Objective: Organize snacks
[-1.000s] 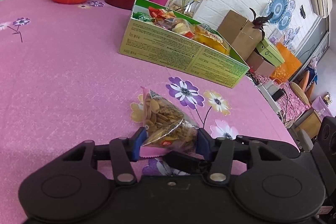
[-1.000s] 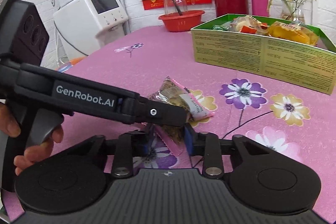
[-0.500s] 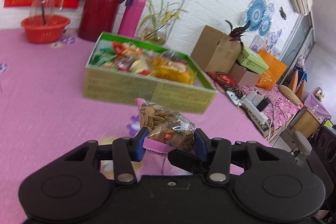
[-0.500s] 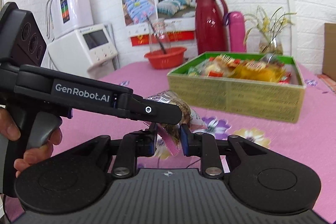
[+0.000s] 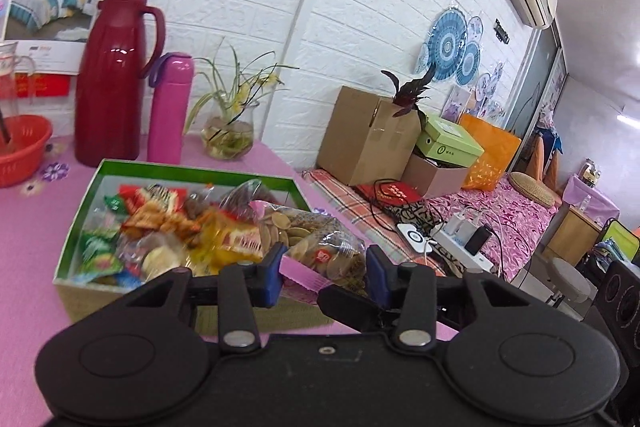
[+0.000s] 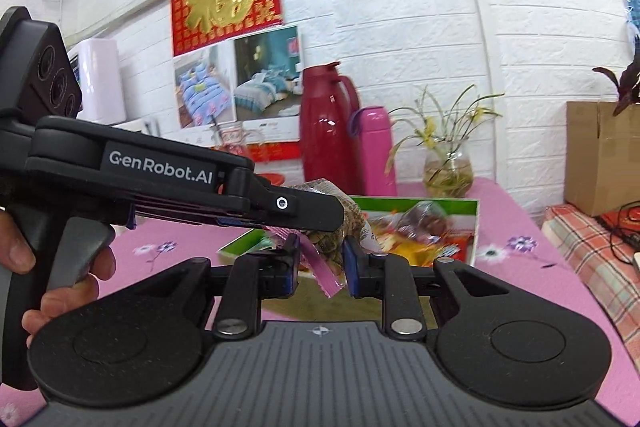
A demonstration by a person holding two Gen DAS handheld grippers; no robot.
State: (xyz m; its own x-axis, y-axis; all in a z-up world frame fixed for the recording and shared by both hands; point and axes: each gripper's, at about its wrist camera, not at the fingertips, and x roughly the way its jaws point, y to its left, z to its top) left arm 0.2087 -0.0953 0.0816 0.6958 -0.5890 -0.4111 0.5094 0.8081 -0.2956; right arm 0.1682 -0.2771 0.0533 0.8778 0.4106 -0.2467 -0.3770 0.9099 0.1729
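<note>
A: Fingers first: the left gripper (image 5: 322,273) has its blue pads (image 5: 269,275) on either side of a clear bag of seeds (image 5: 316,243), and its jaws are closing on that bag. The right gripper (image 6: 322,263) is pinched tight on the same bag, on its pink crimped end (image 6: 320,267).

B: So both hold one bag?

A: Yes. It hangs in the air between them, clear of the table. In the right wrist view the left gripper crosses from nine o'clock toward the centre, with a hand (image 6: 60,283) wrapped on its handle at eight o'clock.

B: Now the surroundings, biggest down.

A: A pink flowered tablecloth (image 5: 24,227) covers the table. On it, at nine o'clock from the bag in the left wrist view, sits an open green-lined box (image 5: 96,187) filled with wrapped snacks (image 5: 160,223). The bag is above the box's near right corner.

B: Behind the box?

A: At eleven o'clock a tall red jug (image 5: 114,79), a pink flask (image 5: 170,107) just beside it, then a glass vase with a plant (image 5: 228,135) at twelve. A red bowl (image 5: 22,151) sits at the far nine o'clock edge.
</note>
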